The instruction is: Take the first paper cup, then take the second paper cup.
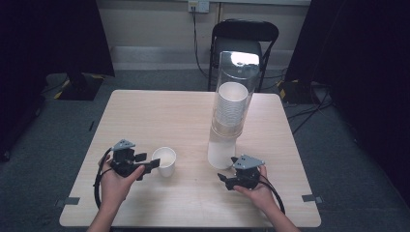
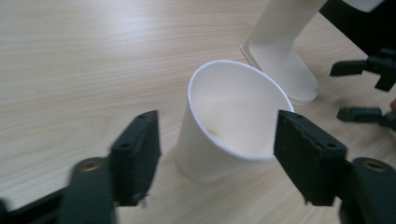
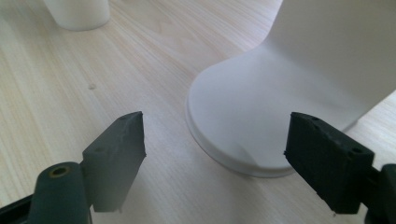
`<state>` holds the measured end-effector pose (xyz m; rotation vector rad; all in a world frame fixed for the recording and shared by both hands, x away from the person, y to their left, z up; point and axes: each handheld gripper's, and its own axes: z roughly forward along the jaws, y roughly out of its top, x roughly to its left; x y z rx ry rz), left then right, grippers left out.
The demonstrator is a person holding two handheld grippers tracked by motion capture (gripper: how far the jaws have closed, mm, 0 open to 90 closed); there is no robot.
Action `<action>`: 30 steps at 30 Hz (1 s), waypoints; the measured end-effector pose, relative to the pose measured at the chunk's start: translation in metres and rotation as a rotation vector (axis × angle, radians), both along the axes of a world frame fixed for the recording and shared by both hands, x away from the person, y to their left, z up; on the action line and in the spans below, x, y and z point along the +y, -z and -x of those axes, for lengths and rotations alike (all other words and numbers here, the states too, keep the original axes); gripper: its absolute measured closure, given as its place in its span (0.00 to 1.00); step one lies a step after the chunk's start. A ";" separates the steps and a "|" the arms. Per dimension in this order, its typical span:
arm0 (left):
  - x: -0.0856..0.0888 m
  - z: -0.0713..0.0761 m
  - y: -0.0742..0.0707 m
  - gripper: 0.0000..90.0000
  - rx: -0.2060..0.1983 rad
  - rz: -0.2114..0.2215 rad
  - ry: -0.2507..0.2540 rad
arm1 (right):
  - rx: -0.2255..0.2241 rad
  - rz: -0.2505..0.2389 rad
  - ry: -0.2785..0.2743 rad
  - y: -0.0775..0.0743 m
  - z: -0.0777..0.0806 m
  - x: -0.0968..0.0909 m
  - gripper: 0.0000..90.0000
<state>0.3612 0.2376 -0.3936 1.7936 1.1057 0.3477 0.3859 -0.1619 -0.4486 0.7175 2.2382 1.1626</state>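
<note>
The left gripper (image 2: 217, 158) stands open around the cup (image 2: 233, 121), untouched; the right gripper (image 3: 215, 163) gapes empty by the dispenser (image 3: 280, 93).

No readable text, labels, brands or numbers anywhere — paper cup (image 2: 233, 126) is plain white, cup dispenser (image 1: 231, 111) is unmarked, and the table (image 1: 159, 111) is bare wood grain. Wall outlet (image 1: 198, 6) at the top of the high view is too small to make out any marking — nothing legible on either gripper's jaws.
</note>
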 end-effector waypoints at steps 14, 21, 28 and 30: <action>0.013 0.022 0.060 0.22 0.051 -0.121 0.069 | 0.035 -0.055 0.076 -0.002 -0.008 -0.012 0.21; 0.012 0.020 0.075 0.21 0.021 -0.180 0.069 | 0.029 -0.064 0.099 -0.002 -0.011 -0.014 0.21; 0.006 0.022 0.081 0.17 -0.058 -0.262 0.089 | 0.037 -0.105 0.143 -0.006 -0.015 -0.017 0.22; 0.004 0.023 0.081 0.17 -0.063 -0.291 0.094 | 0.039 -0.098 0.139 -0.007 -0.017 -0.016 0.22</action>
